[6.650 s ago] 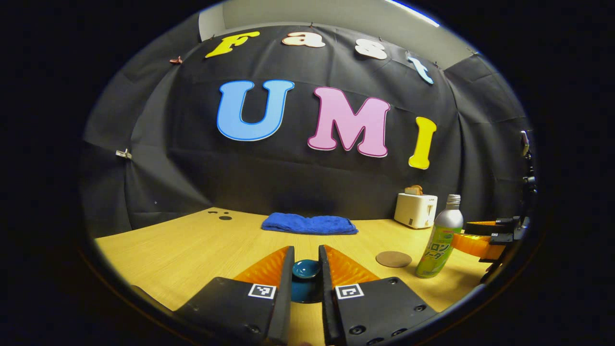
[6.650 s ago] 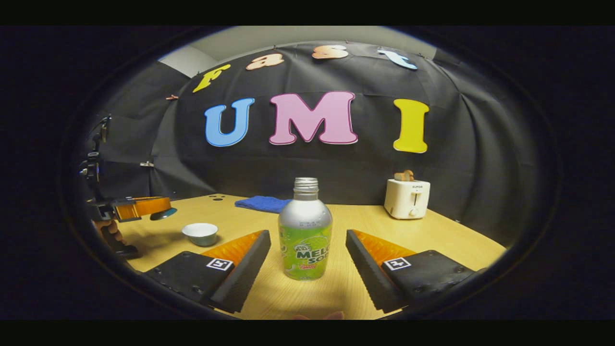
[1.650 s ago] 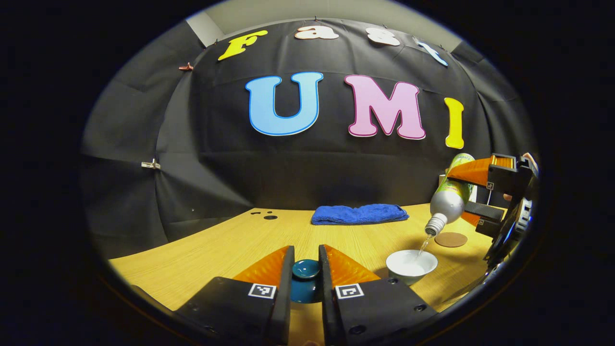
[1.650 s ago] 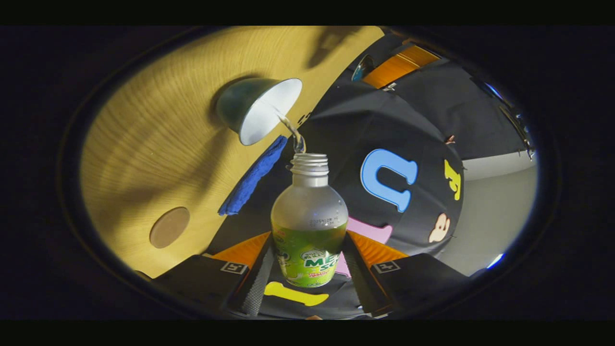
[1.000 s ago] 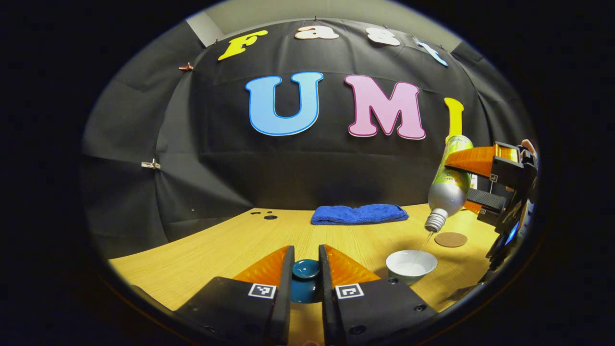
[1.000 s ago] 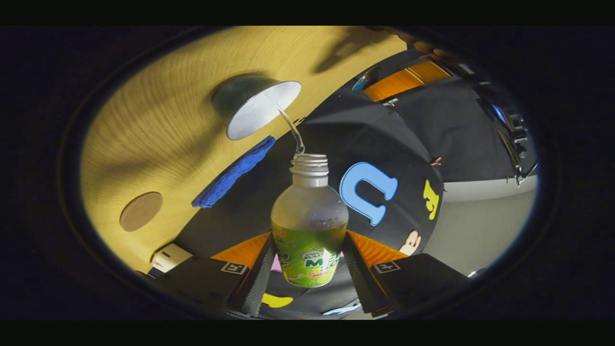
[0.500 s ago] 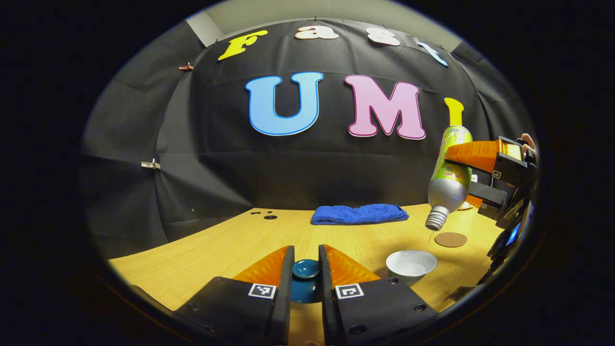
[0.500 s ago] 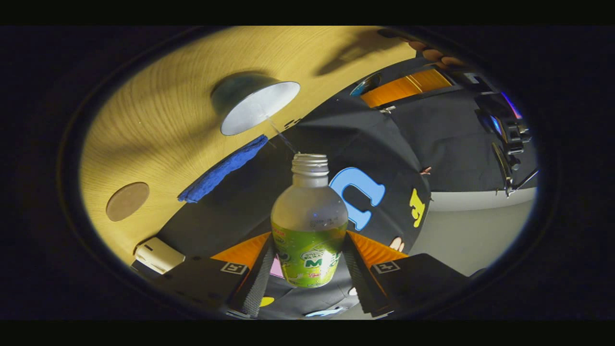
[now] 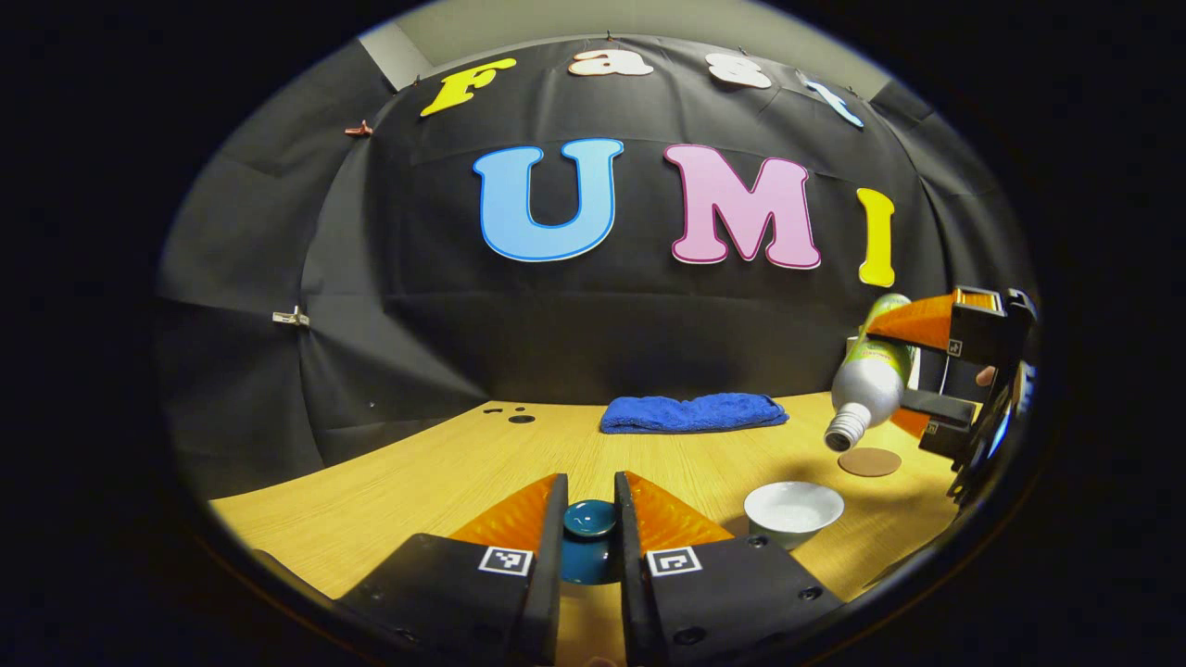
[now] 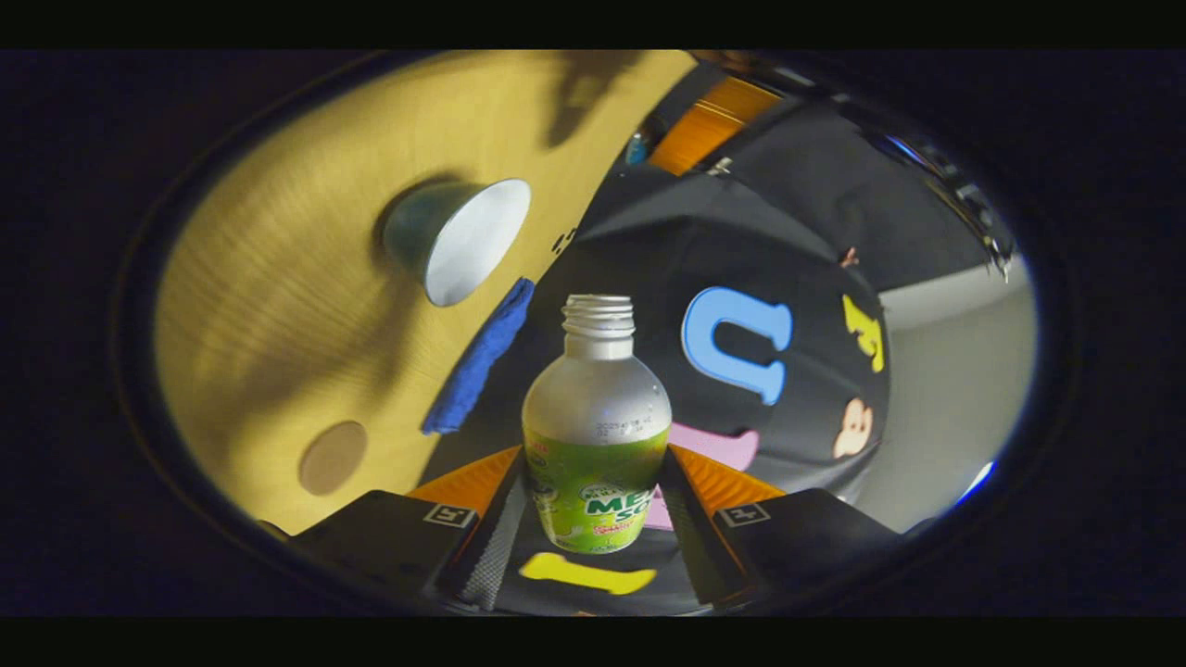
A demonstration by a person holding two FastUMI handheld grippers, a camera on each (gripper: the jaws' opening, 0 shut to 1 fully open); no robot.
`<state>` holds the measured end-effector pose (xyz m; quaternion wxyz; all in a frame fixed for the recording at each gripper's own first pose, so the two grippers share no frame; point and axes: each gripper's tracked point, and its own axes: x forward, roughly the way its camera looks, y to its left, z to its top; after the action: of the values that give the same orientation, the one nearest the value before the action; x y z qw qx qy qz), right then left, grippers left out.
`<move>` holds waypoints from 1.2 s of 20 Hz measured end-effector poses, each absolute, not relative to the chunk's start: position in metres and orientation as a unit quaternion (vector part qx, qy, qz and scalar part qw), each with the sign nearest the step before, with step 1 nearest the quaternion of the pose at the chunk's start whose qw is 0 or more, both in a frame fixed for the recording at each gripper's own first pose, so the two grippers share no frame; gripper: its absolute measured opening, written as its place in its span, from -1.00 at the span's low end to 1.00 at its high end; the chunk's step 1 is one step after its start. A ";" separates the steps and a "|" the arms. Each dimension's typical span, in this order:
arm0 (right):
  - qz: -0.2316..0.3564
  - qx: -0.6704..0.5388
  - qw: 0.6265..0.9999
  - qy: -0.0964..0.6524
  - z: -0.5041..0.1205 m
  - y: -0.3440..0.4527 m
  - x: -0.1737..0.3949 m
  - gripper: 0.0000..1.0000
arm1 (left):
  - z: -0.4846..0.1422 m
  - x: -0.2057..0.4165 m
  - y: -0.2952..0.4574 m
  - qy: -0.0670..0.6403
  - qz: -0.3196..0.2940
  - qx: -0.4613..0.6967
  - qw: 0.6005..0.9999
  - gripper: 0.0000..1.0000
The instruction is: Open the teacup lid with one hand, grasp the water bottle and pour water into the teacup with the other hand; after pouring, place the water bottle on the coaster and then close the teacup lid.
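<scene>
Sitting uncovered on the wooden tabletop (image 9: 389, 482), the white-lined teacup (image 9: 794, 508) has a pale interior; whether it holds water cannot be told. Its lid (image 9: 590, 521) is kept off so the mouth stays open: the left hand-held gripper (image 9: 589, 537) has both fingers closed against the dark teal lid and holds it low, just above the tabletop, to the left of the cup.

Above and to the right of the cup hangs the water bottle (image 10: 596, 435), clamped round its green-labelled body by the right hand-held gripper (image 10: 593, 505). The bottle is tilted neck-down toward the cup, yet no stream leaves its open mouth, so pouring looks finished or paused. The right gripper's view is rolled far over, so that hand is evidently turned well out of level.

Just beyond the cup lies the round brown coaster (image 9: 869, 461), bare and ready for the bottle. A folded blue towel (image 9: 693, 413) rests farther back, near the booth wall.
</scene>
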<state>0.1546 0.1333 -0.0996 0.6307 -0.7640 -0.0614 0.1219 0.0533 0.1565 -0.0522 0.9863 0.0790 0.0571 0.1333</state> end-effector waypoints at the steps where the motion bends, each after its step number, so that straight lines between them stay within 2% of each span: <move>1: 0.131 -0.739 0.659 -0.051 -0.108 0.130 0.152 0.58 | -0.053 0.053 0.157 0.057 0.133 0.079 0.986 -0.39; 4: 0.160 -0.668 0.727 -0.011 -0.129 0.127 0.144 0.58 | -0.053 0.053 0.156 0.057 0.133 0.079 0.986 -0.44; 7: 0.184 -0.565 0.803 0.049 -0.141 0.121 0.137 0.58 | -0.053 0.053 0.156 0.057 0.133 0.079 0.986 -0.39; 10: 0.188 -0.420 0.883 0.096 -0.133 0.120 0.139 0.60 | -0.053 0.054 0.156 0.057 0.133 0.079 0.986 -0.39; 13: 0.174 -0.258 0.943 0.121 -0.113 0.110 0.149 0.59 | -0.054 0.053 0.156 0.056 0.133 0.080 0.986 -0.39; 15: 0.162 -0.170 0.962 0.138 -0.109 0.098 0.161 0.59 | -0.053 0.053 0.156 0.056 0.134 0.079 0.986 -0.39; 19: 0.142 -0.044 0.972 0.181 -0.127 0.075 0.176 0.60 | -0.054 0.053 0.157 0.056 0.133 0.080 0.986 -0.39; 24: 0.114 0.032 0.972 0.202 -0.150 0.045 0.187 0.59 | -0.054 0.054 0.157 0.056 0.133 0.080 0.986 -0.39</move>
<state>0.1867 0.0452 -0.1497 0.9722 0.0325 0.2019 0.1139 0.0536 0.1568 -0.0537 0.9863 0.0798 0.0560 0.1332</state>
